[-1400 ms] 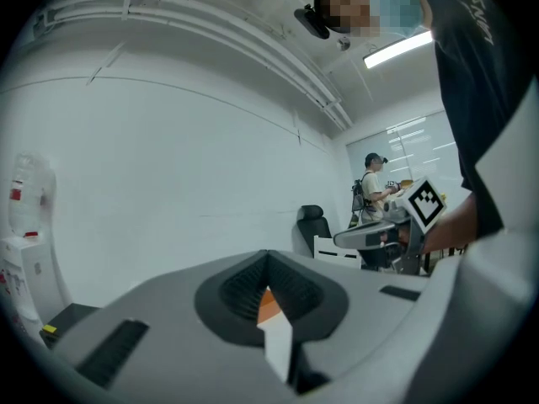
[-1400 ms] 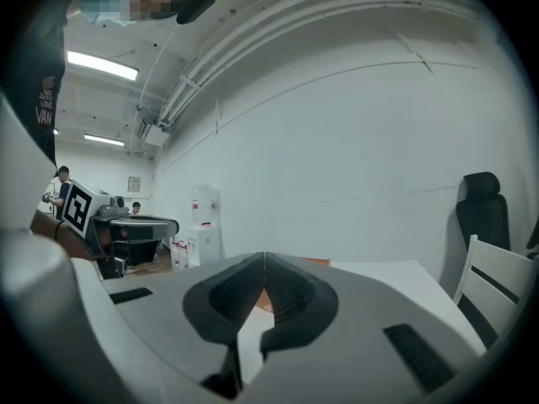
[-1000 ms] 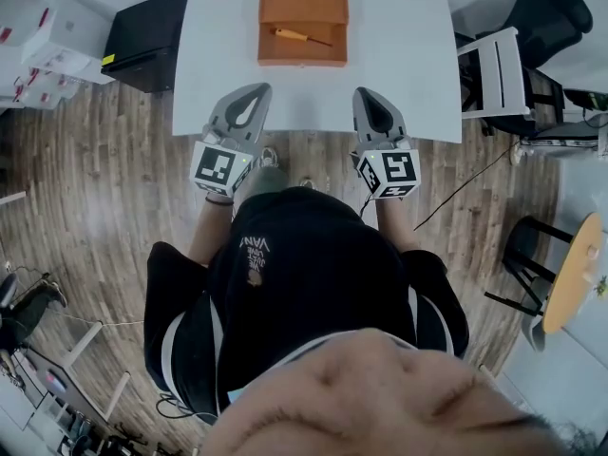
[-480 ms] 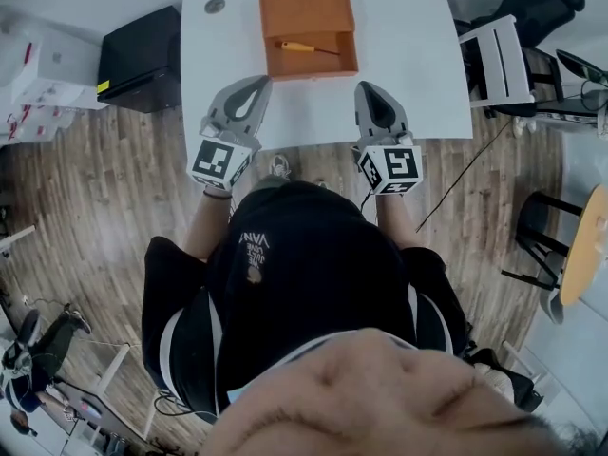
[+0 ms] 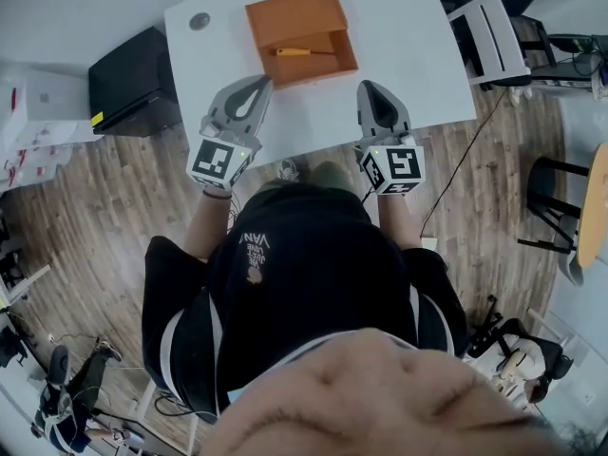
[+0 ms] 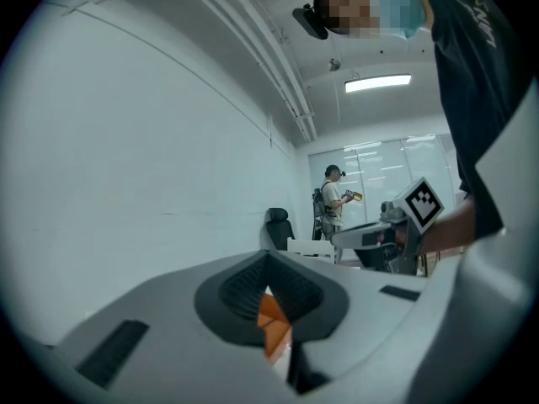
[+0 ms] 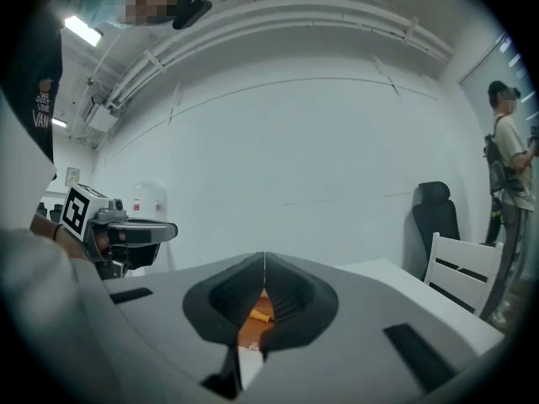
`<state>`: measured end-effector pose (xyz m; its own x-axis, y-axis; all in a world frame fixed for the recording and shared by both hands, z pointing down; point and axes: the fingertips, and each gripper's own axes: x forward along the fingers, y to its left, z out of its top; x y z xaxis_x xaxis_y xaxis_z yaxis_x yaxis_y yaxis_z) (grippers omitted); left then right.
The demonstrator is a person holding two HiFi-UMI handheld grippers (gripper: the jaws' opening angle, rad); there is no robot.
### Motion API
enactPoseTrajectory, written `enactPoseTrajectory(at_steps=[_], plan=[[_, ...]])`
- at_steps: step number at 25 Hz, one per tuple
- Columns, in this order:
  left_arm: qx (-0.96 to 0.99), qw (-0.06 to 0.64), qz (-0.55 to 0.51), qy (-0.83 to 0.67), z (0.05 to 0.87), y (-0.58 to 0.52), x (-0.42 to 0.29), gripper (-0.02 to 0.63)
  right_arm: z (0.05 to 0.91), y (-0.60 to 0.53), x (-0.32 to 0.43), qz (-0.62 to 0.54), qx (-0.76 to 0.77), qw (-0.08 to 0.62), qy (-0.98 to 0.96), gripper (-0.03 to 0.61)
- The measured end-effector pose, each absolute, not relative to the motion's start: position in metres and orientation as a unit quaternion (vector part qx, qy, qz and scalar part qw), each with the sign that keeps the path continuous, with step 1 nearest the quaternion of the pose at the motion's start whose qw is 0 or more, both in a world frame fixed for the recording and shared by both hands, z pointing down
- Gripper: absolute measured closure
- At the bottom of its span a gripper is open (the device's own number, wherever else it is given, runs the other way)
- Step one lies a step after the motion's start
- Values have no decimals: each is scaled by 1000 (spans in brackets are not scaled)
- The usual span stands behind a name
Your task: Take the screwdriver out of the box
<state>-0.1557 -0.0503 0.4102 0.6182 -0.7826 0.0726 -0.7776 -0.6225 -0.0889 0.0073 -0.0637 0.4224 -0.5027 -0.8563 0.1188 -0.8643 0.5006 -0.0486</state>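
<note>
The left claw (image 5: 263, 82) and right claw (image 5: 366, 87) are hanging clenched and empty over the white tabletop's (image 5: 408, 36) near edge. The yellow-handled screwdriver (image 5: 294, 52) is lying inside the open orange box (image 5: 285, 12) at 12 o'clock. One claw is needing to spread before reaching for the handle.

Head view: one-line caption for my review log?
Shut left tool and shut right tool at the white table's near edge, short of the open orange box holding the yellow-handled screwdriver.
</note>
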Motion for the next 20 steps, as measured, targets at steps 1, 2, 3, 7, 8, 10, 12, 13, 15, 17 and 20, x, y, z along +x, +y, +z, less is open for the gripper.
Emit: enactPoseTrajectory(at_steps=[1,2,3,7,8,10,12,13,15,17,20], plan=[[-900,23,-52,431,411,-52,-155,598,423,-64,9,51,500,41,-864,566],[-901,21,-52,429,412,-54,-155,598,423,-64,10,52,502,43,-862,566],[-902,21,-51,428,412,-55,-154,598,424,-64,11,52,504,44,-861,566],[-904,21,-51,424,413,-61,-151,598,423,-69,14,52,507,45,-859,566],[-904,21,-52,424,414,-63,-149,598,422,-71,15,51,506,44,-860,566],[-902,21,-53,427,415,-67,-147,598,421,-77,15,51,501,42,-863,566],[-900,22,-55,432,414,-71,-147,598,421,-82,15,51,497,40,-866,566],[-899,22,-57,434,413,-73,-146,598,421,-85,16,51,494,40,-867,566],[-897,24,-61,437,412,-78,-144,598,420,-92,17,52,489,38,-870,566],[-895,25,-66,440,411,-85,-142,598,419,-100,16,52,484,36,-873,566],[-892,24,-65,447,411,-94,-138,598,419,-111,19,53,476,34,-877,566]])
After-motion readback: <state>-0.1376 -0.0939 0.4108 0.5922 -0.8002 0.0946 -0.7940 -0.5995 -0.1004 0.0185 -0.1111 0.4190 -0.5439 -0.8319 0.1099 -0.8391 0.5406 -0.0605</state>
